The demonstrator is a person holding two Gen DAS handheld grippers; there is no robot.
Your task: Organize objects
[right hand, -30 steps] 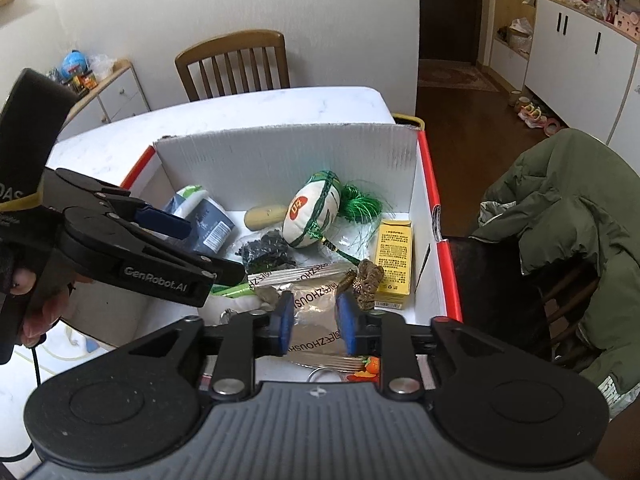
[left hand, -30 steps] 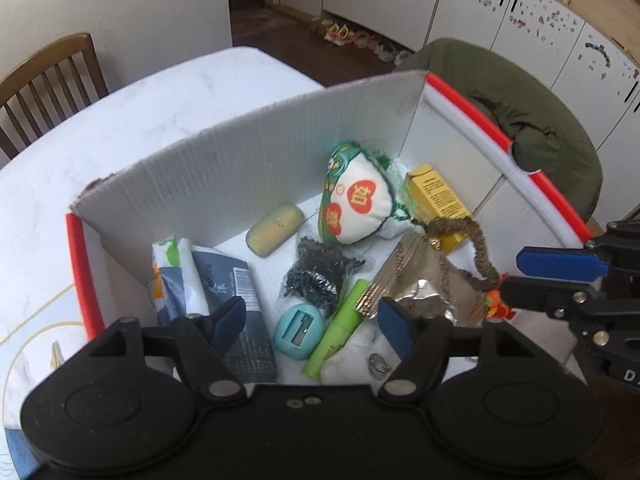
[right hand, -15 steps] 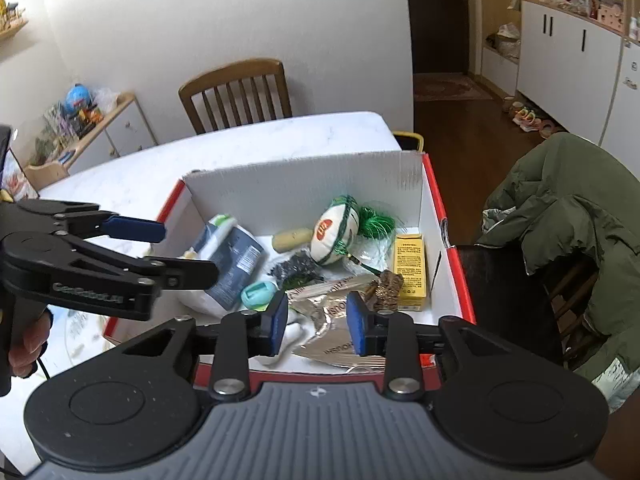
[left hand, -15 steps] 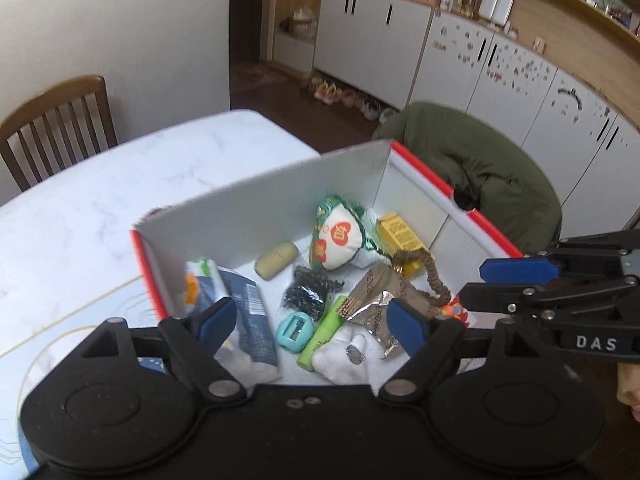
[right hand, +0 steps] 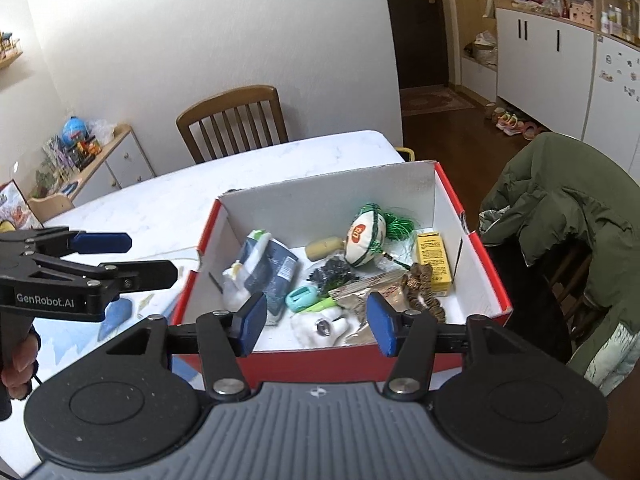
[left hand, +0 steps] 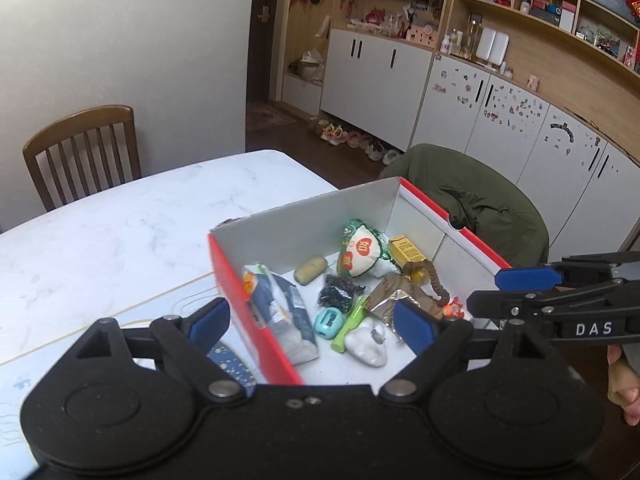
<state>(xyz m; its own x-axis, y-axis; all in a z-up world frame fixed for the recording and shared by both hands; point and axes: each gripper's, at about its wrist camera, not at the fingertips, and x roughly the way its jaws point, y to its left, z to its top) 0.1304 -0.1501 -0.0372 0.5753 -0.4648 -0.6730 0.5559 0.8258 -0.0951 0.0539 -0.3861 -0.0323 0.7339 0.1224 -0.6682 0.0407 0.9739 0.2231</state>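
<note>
A red-and-white cardboard box [left hand: 228,276] [right hand: 480,264] stands on the white table, with several small items lying loose inside. Among them are a tissue pack [left hand: 280,308], a teal sharpener [left hand: 329,322], a red-and-white pouch [right hand: 366,236], a yellow carton [right hand: 434,260] and a brown scrunchie [right hand: 424,296]. My left gripper [left hand: 311,323] hovers open above the box's near left corner and holds nothing. On the near side of the box my right gripper [right hand: 317,326] is open and empty, raised above the rim.
The marble table [left hand: 120,232] stretches away to the left of the box. A wooden chair [right hand: 236,120] stands at its far side. A green jacket [right hand: 568,208] hangs over another chair right of the box. A patterned mat [left hand: 228,360] lies beside the box.
Both grippers have pulled back and up from the box, so it looks smaller. The right gripper's fingers have spread from a narrow gap to wide apart.
</note>
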